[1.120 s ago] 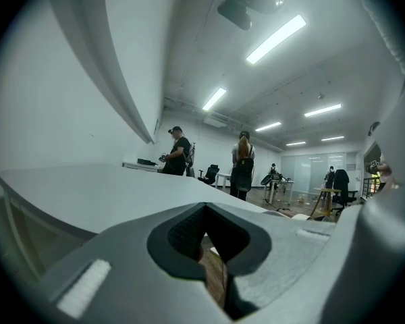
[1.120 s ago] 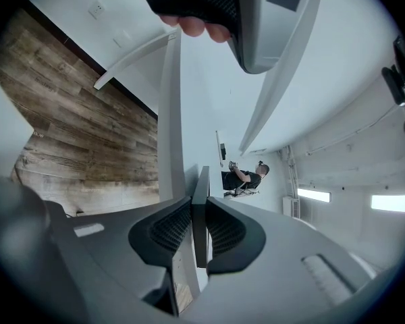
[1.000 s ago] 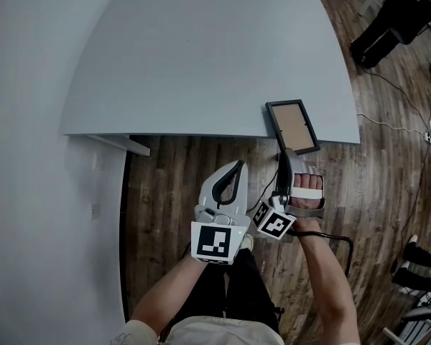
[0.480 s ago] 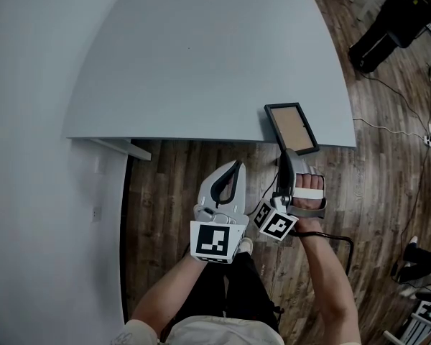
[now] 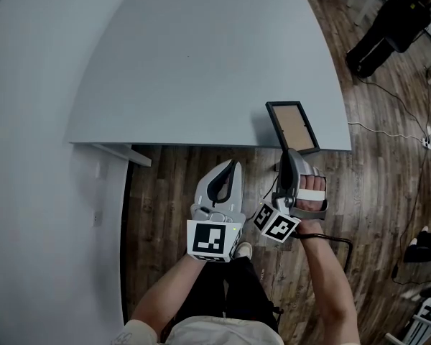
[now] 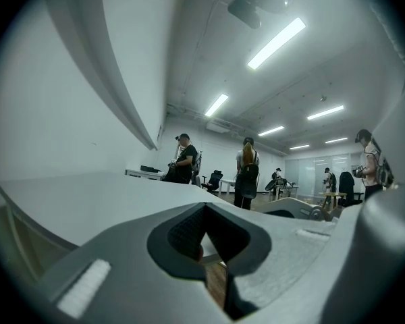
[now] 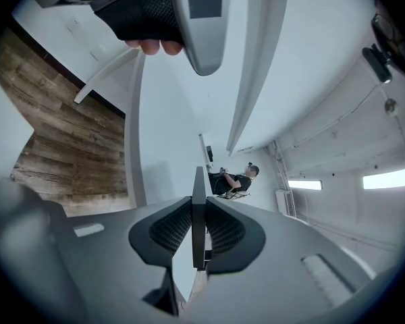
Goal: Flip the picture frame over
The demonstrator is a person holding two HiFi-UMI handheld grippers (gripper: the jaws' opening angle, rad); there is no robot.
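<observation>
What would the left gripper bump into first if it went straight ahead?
Probably the near edge of the table, left of the picture frame. The left gripper, shut and empty, points at it. Height is unclear; it might slide over the top.

Your right gripper is clamped on the picture frame, edge-on, a thin dark strip between the pads. Left gripper overhead. Wood floor at left.

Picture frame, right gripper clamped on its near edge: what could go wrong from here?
1. The right gripper pinches only the thin near edge of the picture frame; it could pivot or slip when lifted.
2. It lies at the near edge of the table; a slip may drop it onto the wood floor.
3. The left gripper is shut, off the table: no backup.
</observation>
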